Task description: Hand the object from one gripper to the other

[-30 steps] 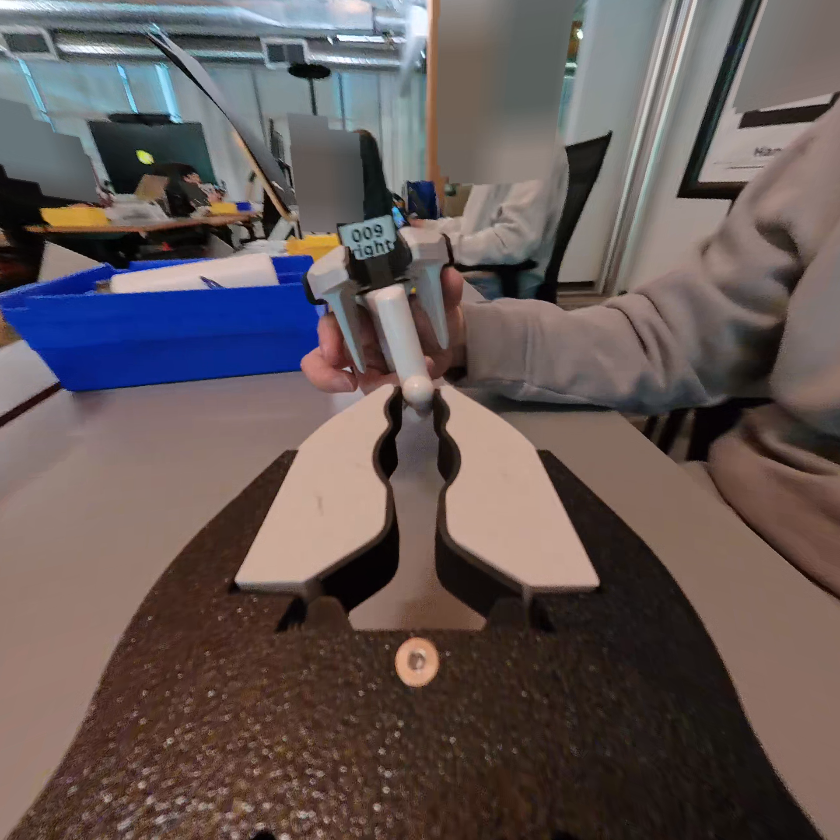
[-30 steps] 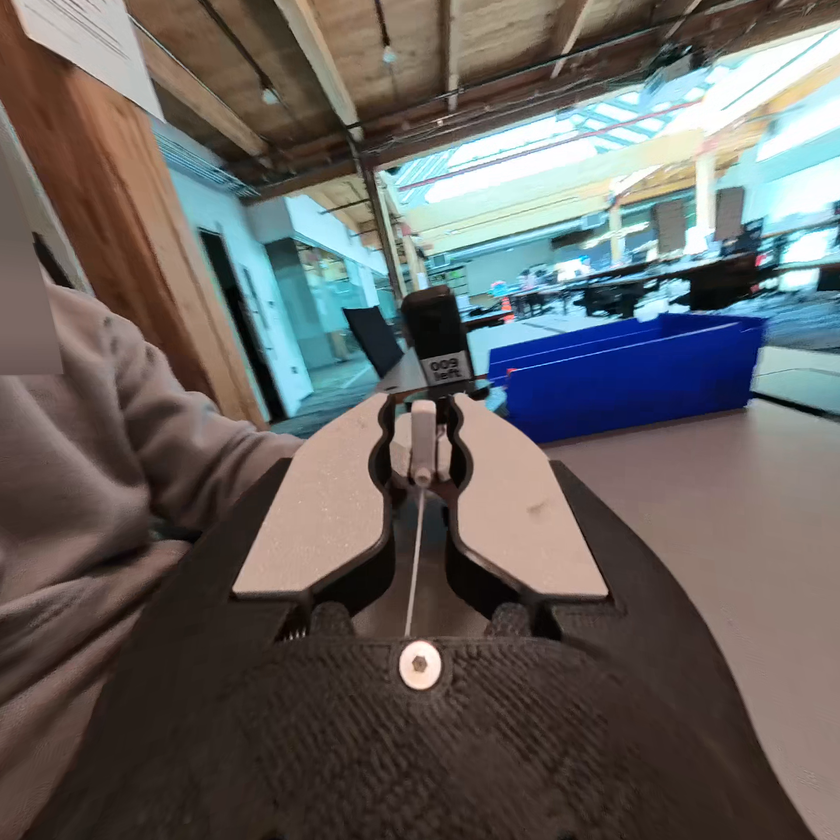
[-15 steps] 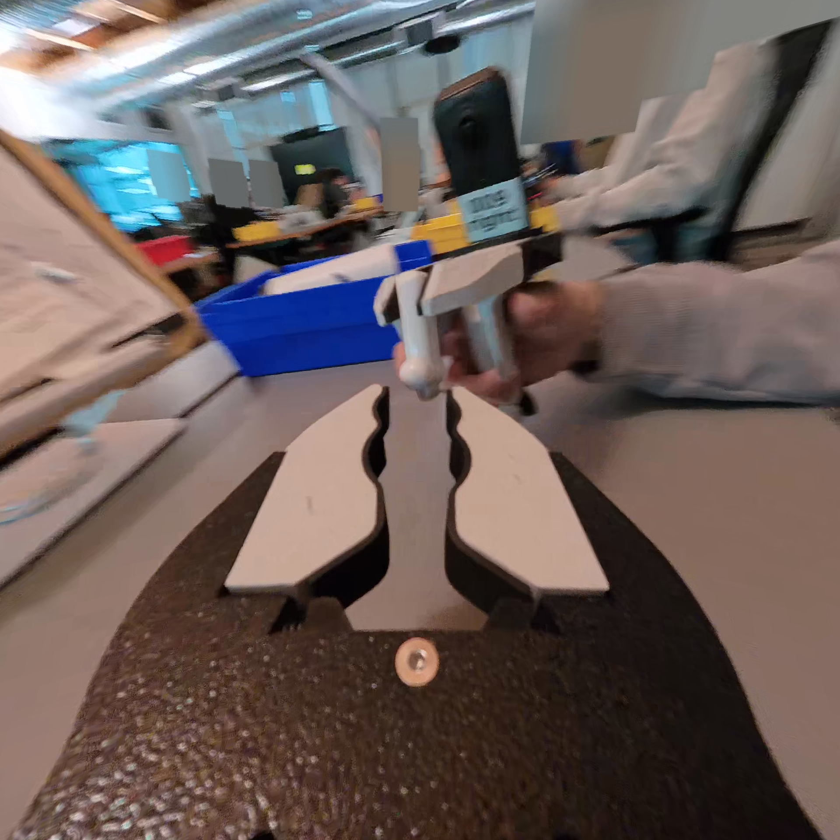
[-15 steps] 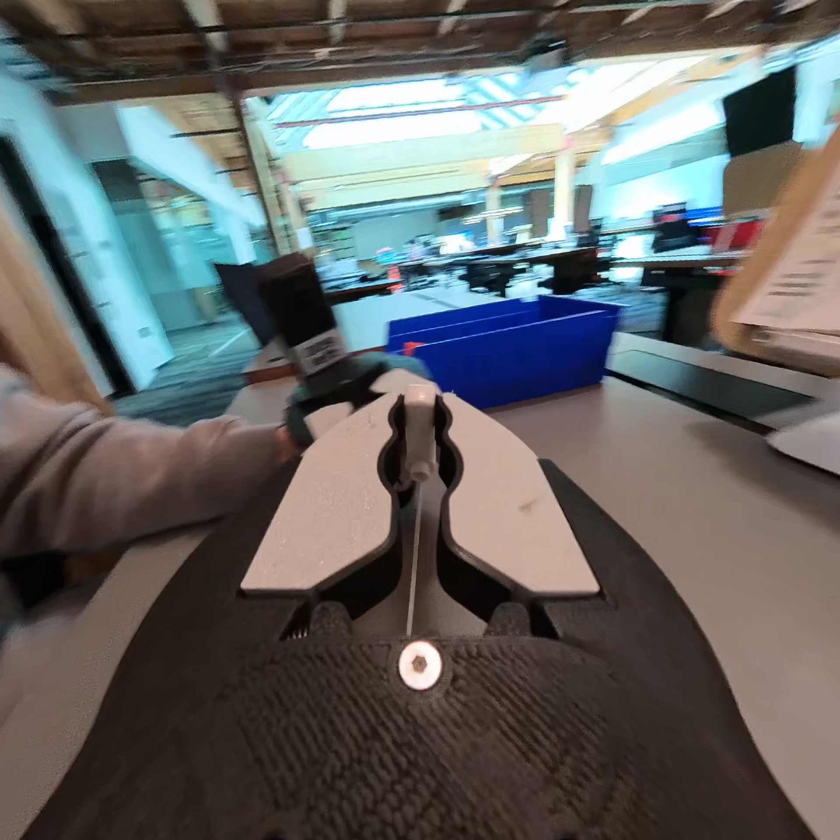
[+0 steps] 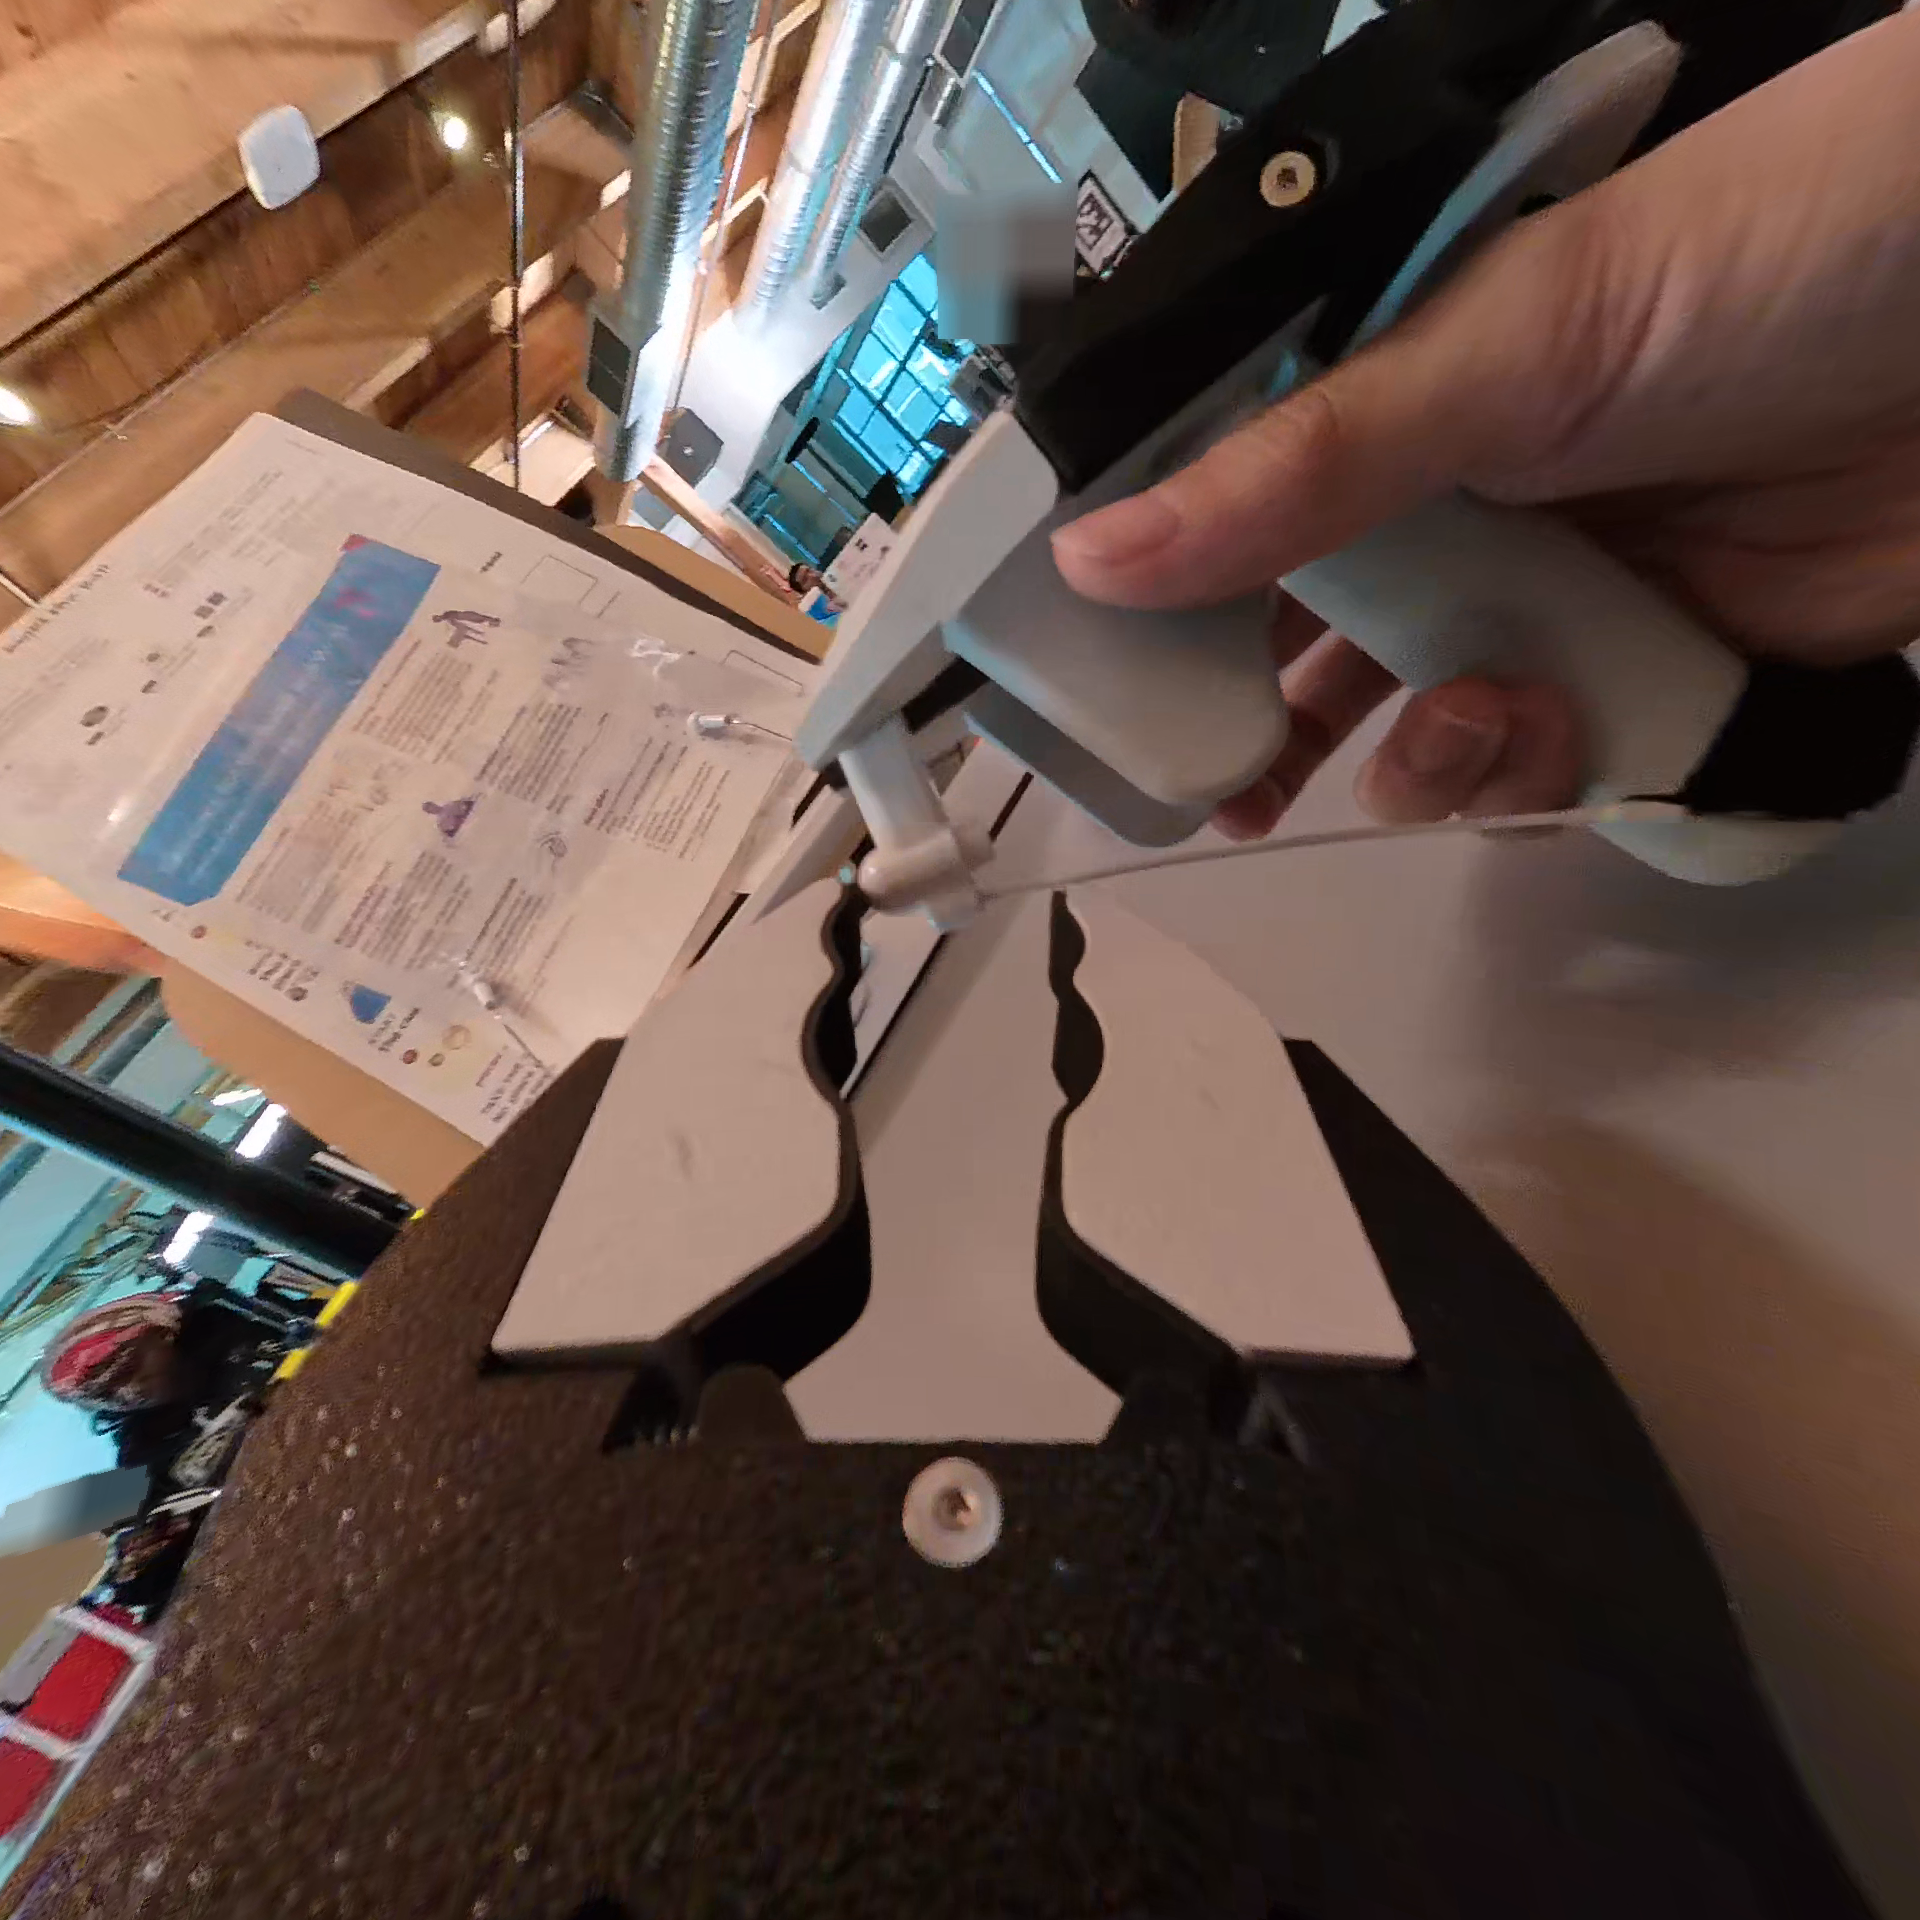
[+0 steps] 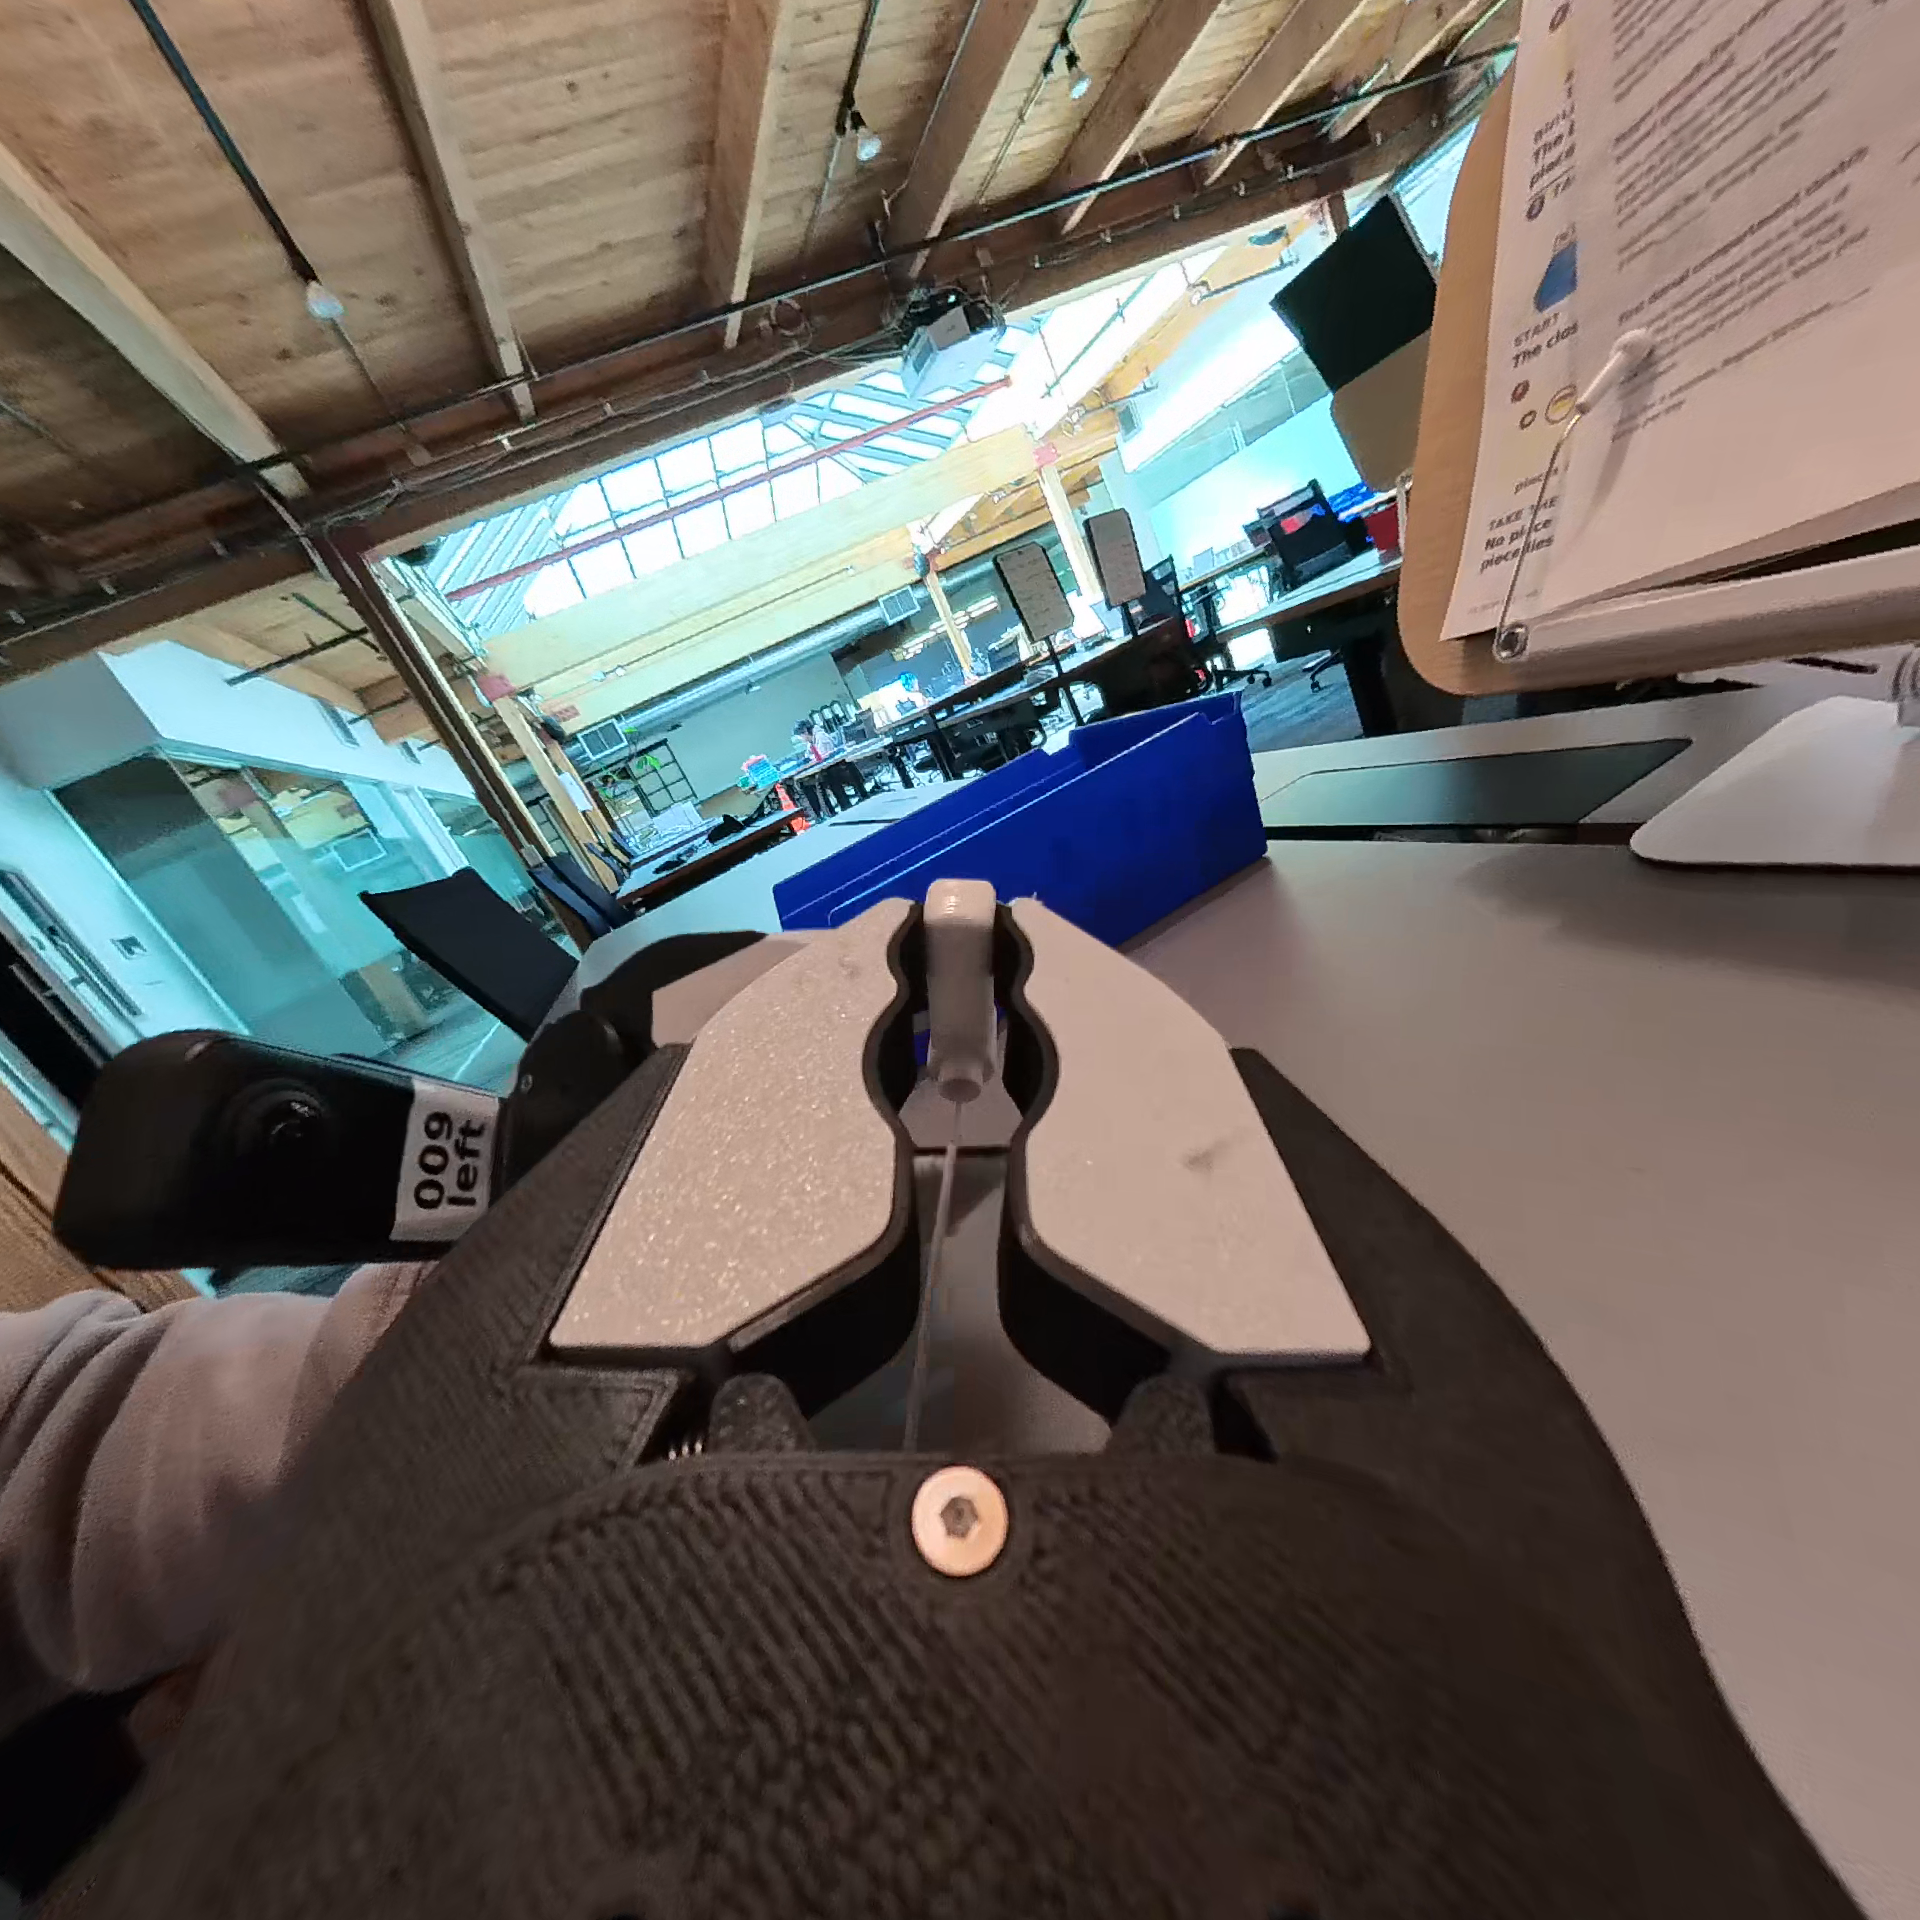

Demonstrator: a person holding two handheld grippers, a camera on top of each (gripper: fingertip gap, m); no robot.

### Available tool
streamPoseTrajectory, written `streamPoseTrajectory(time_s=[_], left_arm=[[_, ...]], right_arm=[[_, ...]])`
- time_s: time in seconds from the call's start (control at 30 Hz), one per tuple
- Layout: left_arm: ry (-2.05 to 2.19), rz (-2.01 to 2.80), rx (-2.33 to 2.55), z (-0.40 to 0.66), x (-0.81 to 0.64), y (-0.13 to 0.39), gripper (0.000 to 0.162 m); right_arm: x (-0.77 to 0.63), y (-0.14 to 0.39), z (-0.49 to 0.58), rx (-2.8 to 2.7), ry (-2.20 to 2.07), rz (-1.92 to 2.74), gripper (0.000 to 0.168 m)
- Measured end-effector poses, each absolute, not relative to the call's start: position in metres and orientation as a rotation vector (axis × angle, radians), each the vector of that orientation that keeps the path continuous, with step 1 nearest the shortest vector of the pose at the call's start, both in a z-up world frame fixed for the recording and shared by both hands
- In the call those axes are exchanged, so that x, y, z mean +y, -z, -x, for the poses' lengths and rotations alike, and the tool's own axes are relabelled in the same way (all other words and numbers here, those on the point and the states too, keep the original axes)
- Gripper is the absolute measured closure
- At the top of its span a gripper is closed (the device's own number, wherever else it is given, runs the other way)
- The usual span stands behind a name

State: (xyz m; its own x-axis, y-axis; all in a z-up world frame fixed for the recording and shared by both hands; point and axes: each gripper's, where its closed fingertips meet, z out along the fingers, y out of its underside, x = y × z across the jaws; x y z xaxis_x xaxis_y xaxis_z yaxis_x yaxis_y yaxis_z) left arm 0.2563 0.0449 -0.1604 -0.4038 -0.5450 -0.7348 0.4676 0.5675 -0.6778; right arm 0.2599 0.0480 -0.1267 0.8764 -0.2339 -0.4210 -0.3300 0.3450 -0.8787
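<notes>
Moved: your left claw (image 5: 948, 925) has rolled onto its side and come in close under the right claw (image 6: 961, 920); half a second ago it faced it level and from farther off. The right one has kept its hold throughout.
Writing: one white sticker with black print sits on the black camera (image 6: 260, 1153) of your left claw. One printed sheet (image 5: 364, 748) with text, small figures and a blue panel is clipped to a tan board at the far right of the table (image 6: 1558, 1039).
Count: two claws, one white plastic piece (image 6: 958, 977), one blue bin (image 6: 1091, 821), one bare hand (image 5: 1610, 364), one grey sleeve (image 6: 125, 1455).
Task thing: the piece is a slim white stem with a rounded end, and a thin stiff wire (image 5: 1247, 854) runs out of it. It sits pinched at the very tips of your right claw, with the rounded end just at the tips of the left one; whether they touch I cannot tell.
Right claw: nearly closed, clamped on the stem.
Left claw: spread well apart, holding nothing.
Materials: each claw has smooth grey wavy-edged finger plates on a rough, black, grainy body with one metal screw. The bin is glossy plastic and the table is matt grey.
</notes>
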Motion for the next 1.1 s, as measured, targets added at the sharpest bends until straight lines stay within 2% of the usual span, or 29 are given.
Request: streamPoseTrajectory(time_s=[0.3,0.33,0.4,0.43,0.57,0.7,0.8,1.0,1.1], left_arm=[[1.150,0.077,1.641,-0.254,0.045,0.152,0.137],[1.170,0.081,1.648,-0.253,0.045,0.151,0.139],[1.236,0.095,1.670,-0.251,0.047,0.150,0.140],[1.279,0.106,1.691,-0.251,0.049,0.151,0.140],[1.539,0.134,1.790,-0.242,0.047,0.151,0.140],[1.921,0.126,1.914,-0.218,0.038,0.147,0.140],[2.075,0.076,1.968,-0.204,0.036,0.145,0.140],[2.090,0.066,2.009,-0.201,0.035,0.149,0.140],[2.027,0.174,1.935,-0.217,0.040,0.147,0.140]], right_arm=[[0.047,0.123,-0.254,0.466,-0.131,1.213,0.156],[0.045,0.120,-0.253,0.428,-0.117,1.221,0.153],[0.033,0.111,-0.254,0.388,-0.102,1.187,0.130],[0.026,0.106,-0.256,0.390,-0.116,1.157,0.129],[0.005,0.094,-0.262,0.391,-0.212,1.033,0.135],[0.024,0.108,-0.238,0.295,-0.368,1.153,0.135],[0.039,0.112,-0.215,0.187,-0.416,1.220,0.152],[0.044,0.116,-0.210,0.145,-0.367,1.283,0.155],[0.042,0.113,-0.228,0.224,-0.213,1.267,0.155]])
